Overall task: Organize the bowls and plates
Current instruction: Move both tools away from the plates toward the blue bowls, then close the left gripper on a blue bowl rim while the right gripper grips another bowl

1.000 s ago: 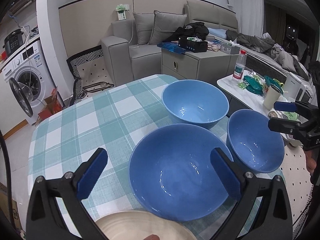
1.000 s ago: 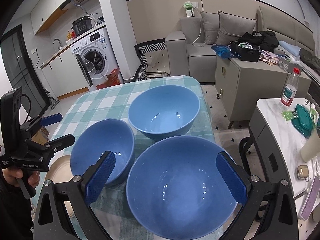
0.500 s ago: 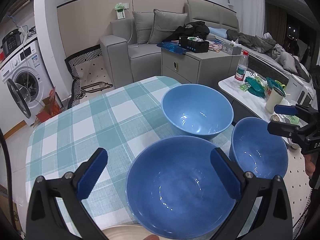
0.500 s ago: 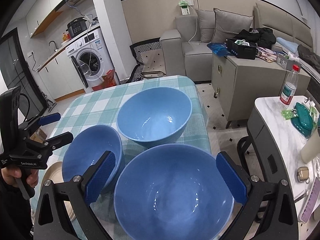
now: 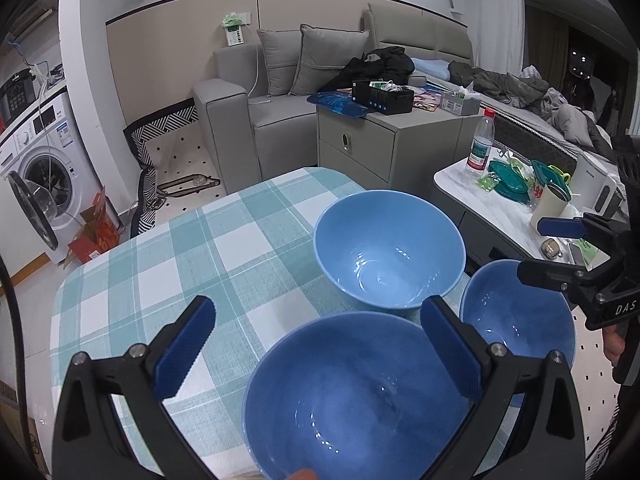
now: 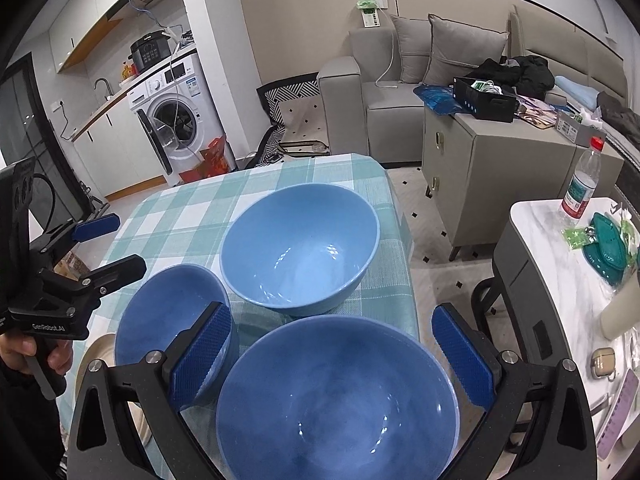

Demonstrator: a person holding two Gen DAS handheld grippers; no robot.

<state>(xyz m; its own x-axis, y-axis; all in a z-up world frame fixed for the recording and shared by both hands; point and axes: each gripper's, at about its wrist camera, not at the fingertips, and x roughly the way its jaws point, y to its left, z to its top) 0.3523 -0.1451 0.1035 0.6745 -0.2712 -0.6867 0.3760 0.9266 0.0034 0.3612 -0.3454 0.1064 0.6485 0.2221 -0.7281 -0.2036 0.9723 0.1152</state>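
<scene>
Right wrist: fingers (image 6: 464, 360) apart over bowl (image 6: 336, 400).

Both views are evenly lit by soft indoor light from above, with a cool bluish tone. Small white glints sit inside the far blue bowl (image 5: 390, 254) (image 6: 300, 254), and shadows on the checked tablecloth (image 5: 208, 256) (image 6: 192, 216) are weak. The fisheye lens bends the walls and furniture strongly toward the edges, and the corners are black. The centre is sharp; the nearest bowl (image 5: 356, 396) (image 6: 336, 404) looks slightly soft.
</scene>
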